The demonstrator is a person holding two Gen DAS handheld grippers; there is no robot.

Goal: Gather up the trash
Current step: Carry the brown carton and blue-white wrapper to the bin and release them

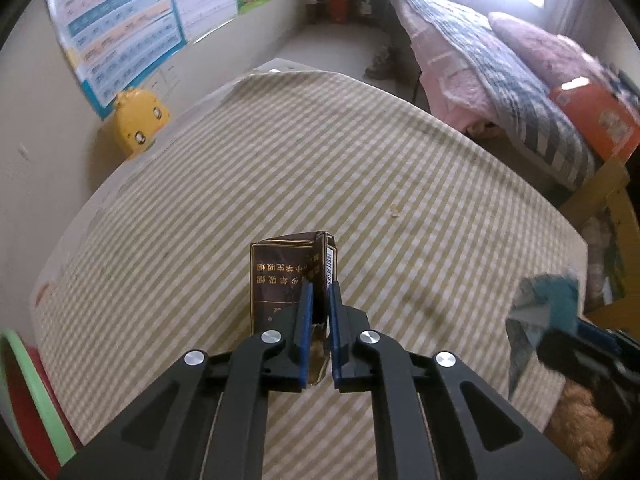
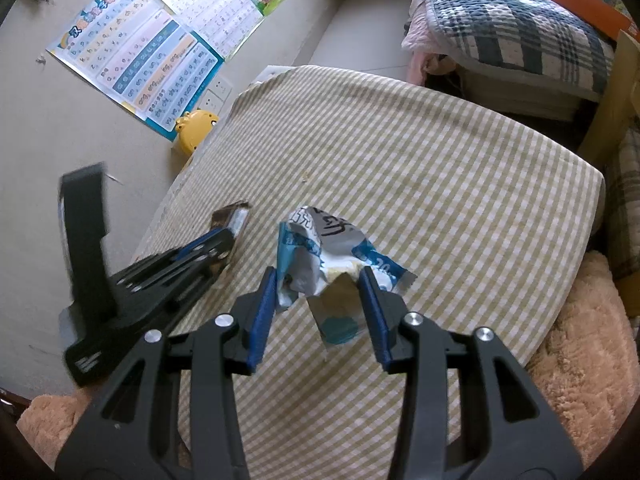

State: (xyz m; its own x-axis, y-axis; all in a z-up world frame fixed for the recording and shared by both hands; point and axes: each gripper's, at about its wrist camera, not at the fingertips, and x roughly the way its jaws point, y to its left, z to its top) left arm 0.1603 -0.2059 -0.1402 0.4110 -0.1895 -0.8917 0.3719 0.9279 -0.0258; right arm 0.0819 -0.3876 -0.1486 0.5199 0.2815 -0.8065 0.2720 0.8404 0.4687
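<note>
My left gripper [image 1: 320, 292] is shut on a dark brown cigarette box [image 1: 280, 272] with gold writing and holds it above the checked tablecloth [image 1: 280, 160]. The box also shows in the right wrist view [image 2: 232, 218], in the left gripper [image 2: 220, 240]. My right gripper [image 2: 320, 276] is open around a crumpled blue and white snack wrapper [image 2: 328, 248] that lies on the cloth [image 2: 440, 200]; the pads stand on either side, and contact is unclear. The wrapper shows blurred at the right edge of the left wrist view [image 1: 544, 304].
A yellow duck toy [image 1: 136, 120] stands at the table's far left edge by the wall. A small crumb [image 1: 395, 210] lies on the cloth. A green-rimmed red bin [image 1: 28, 400] is at lower left. A bed with a plaid quilt [image 2: 500, 20] is behind. A fuzzy tan cushion [image 2: 580, 360] is at right.
</note>
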